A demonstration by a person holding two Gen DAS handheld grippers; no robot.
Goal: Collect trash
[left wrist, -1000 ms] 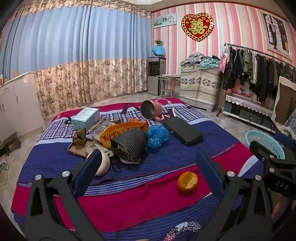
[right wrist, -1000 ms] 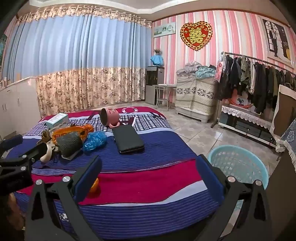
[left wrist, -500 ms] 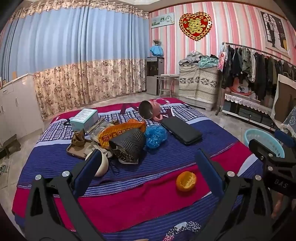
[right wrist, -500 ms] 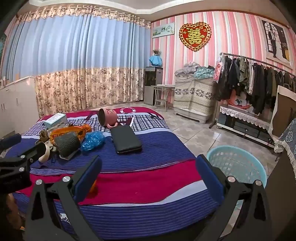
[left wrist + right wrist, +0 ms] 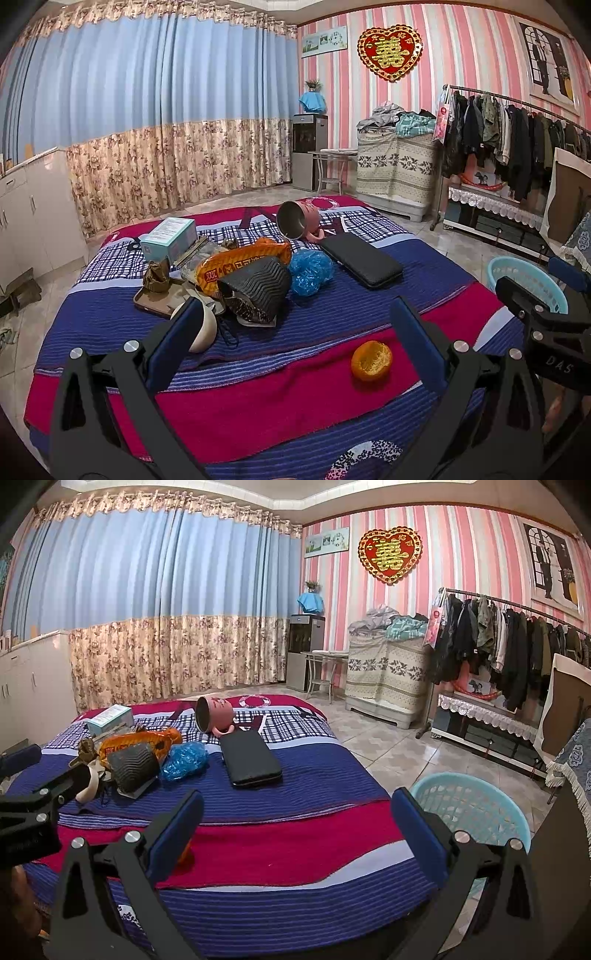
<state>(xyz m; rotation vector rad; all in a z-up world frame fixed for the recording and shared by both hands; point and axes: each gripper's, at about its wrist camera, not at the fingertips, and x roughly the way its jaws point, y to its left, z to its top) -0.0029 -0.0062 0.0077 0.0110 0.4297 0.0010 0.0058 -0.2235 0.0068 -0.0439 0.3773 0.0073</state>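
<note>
Both hand-held grippers, left [image 5: 295, 325] and right [image 5: 295, 812], hover agape and empty above the bed [image 5: 369, 295]; orange peel [image 5: 371, 360] at four o'clock could crumple or slip if pinched off-centre.

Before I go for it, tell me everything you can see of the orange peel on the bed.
The orange peel is a hollowed, roughly round shell, bright orange outside with pale ragged pith showing at its torn opening, which faces up and toward the camera. It looks soft and empty. It lies alone on the red band of the striped bedspread, near the bed's front edge, apart from the clutter farther back. Nothing else touches it. In the right wrist view, the finger of that hand-held gripper mostly hides it.
</note>
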